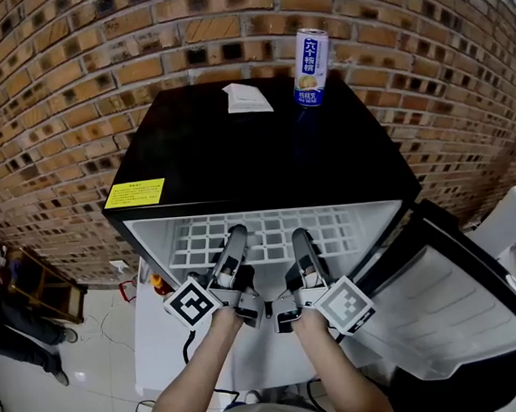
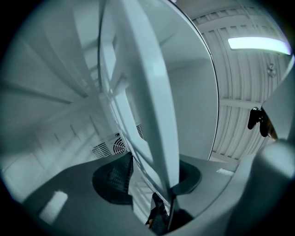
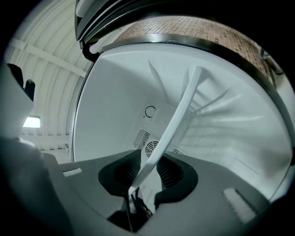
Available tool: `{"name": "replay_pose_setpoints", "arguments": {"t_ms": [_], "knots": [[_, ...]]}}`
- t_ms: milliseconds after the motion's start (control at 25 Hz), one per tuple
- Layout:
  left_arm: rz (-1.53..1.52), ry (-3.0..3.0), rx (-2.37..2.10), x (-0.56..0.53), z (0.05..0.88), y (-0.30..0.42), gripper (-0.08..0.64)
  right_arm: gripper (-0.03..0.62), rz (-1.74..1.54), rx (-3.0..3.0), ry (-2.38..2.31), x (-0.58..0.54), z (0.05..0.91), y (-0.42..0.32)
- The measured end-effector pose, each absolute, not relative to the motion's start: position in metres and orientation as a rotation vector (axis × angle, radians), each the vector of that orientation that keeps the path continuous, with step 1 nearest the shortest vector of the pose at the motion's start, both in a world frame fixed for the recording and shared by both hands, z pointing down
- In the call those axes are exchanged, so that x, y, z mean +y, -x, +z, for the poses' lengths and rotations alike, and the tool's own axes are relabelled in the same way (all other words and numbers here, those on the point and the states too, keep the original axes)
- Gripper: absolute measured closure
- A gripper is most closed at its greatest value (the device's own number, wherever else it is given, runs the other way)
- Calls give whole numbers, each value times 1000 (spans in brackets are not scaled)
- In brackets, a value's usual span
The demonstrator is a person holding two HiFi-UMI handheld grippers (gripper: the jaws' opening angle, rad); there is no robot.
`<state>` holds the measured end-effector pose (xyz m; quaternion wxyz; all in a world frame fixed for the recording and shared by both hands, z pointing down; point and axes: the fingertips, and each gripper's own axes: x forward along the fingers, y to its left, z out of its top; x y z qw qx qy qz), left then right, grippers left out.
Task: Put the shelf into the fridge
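Note:
A black mini fridge point(image 1: 237, 158) stands with its door open, seen from above in the head view. Inside it, near the top, lies the white grid shelf point(image 1: 269, 231). My left gripper point(image 1: 236, 239) and right gripper point(image 1: 301, 240) both reach to the shelf's front edge, side by side. In the left gripper view the shelf's thick white edge bar point(image 2: 152, 92) runs between the jaws of the left gripper point(image 2: 152, 179), and the jaws stand wide. In the right gripper view the bar point(image 3: 179, 110) passes between the pads of the right gripper point(image 3: 150, 173) with gaps on both sides.
The fridge door point(image 1: 459, 310) swings open to the right. On the fridge top stand a drink can point(image 1: 312, 67) and a folded paper point(image 1: 248, 97); a yellow label point(image 1: 135, 193) is at its front left. A brick wall point(image 1: 57, 100) is behind. A wooden frame point(image 1: 43, 286) stands on the floor at left.

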<state>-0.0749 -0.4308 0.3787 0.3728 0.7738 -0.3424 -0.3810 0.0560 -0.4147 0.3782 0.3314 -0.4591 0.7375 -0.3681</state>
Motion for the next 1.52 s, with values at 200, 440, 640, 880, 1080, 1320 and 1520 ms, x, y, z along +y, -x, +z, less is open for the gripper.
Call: {"name": "replay_pose_setpoints", "arguments": {"t_ms": [200,440,640,880,1080,1320,1520], "knots": [[-984,-1971,-875,-441,380,74,402,485,-1046,1850,1193,-422,386,-56],[-1002,-1972,-853,-441,379,74,394,478,-927,1958,1171,-425,374,-55],[-1000,-1992,-871,-432,380,73,385,467,-910,1963,1171,-418,375,-58],[-932,-2043,-947,-397,392,74,390,494,-867,2022,1221,-388,379,-58],[-880,-2140,-1018,-366,386,75,442,541,-845,2069,1189,-359,381,-47],[-822,-2240,-1072,-330,377,71,507,559,-753,2160,1195,-325,375,-34],[-719,-2399,-1190,-301,361,67,560,577,-470,2348,1279,-299,356,-19]]}}
